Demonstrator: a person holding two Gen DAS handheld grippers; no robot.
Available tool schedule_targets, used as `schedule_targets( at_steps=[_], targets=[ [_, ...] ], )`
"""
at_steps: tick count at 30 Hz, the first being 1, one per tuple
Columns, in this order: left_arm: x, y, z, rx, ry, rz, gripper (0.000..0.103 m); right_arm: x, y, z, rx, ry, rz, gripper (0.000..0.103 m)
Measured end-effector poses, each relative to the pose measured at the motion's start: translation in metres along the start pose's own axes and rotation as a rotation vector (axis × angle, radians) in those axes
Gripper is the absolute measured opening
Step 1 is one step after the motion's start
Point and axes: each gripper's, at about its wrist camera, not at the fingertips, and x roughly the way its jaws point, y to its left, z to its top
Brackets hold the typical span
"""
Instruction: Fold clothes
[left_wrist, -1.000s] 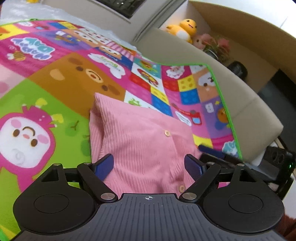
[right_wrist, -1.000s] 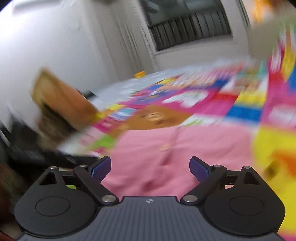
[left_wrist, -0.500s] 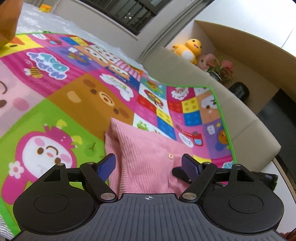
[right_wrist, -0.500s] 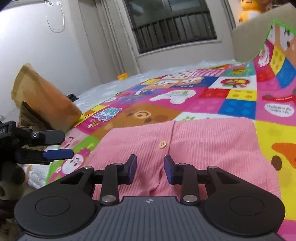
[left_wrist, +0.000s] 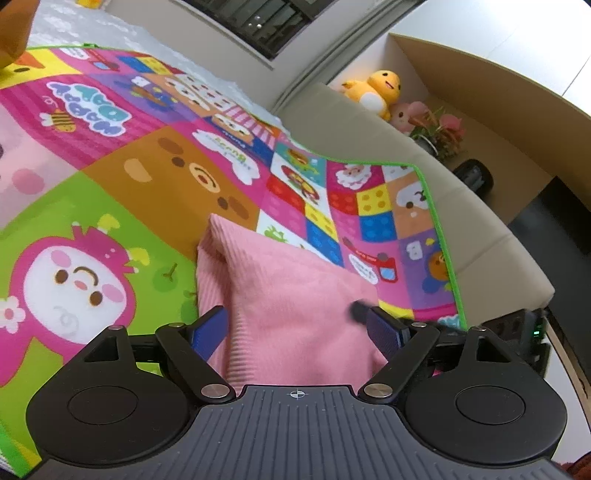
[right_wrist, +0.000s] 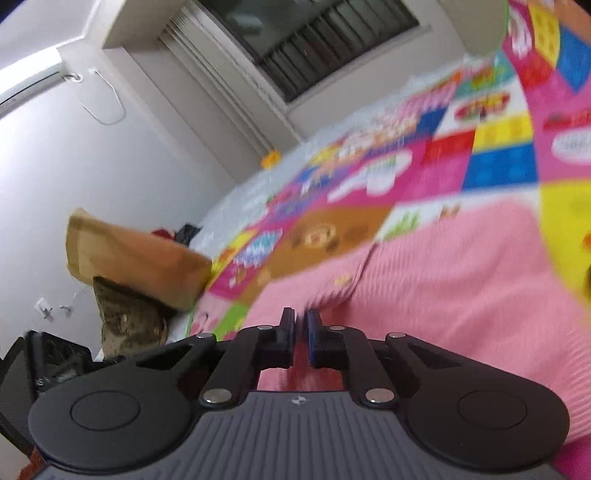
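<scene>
Pink garment (left_wrist: 295, 302) on play mat (left_wrist: 110, 192); left jaws spread wide, right jaws pinching its fabric

Yellow plush duck (left_wrist: 373, 92) on beige sofa (left_wrist: 480, 229); cardboard box (right_wrist: 133, 254) beside play mat (left_wrist: 110, 192).
</scene>
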Motion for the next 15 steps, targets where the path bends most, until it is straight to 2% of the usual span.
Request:
schedule_targets(
  at_steps=[3, 7, 8, 11, 13, 15],
  targets=[
    [0.002, 0.002, 0.001, 0.000, 0.001, 0.001, 0.088, -0.016, 0.002, 0.004, -0.080, -0.012, -0.069, 0.004],
    [0.008, -0.002, -0.001, 0.020, 0.025, 0.013, 0.088, -0.012, -0.002, -0.011, -0.194, 0.059, -0.238, 0.006],
    [0.009, -0.004, -0.002, 0.030, 0.031, 0.008, 0.088, -0.012, -0.005, -0.015, -0.191, 0.067, -0.234, 0.006],
    [0.010, -0.011, -0.004, 0.052, 0.041, -0.016, 0.088, -0.015, -0.004, -0.019, -0.165, 0.066, -0.150, 0.007],
    [0.010, -0.012, -0.005, 0.050, 0.041, -0.017, 0.088, -0.011, 0.002, -0.020, -0.170, 0.066, -0.111, 0.012],
    [0.010, -0.013, -0.006, 0.047, 0.041, -0.018, 0.088, -0.002, 0.009, -0.021, -0.196, 0.069, -0.124, 0.019]
  ],
)
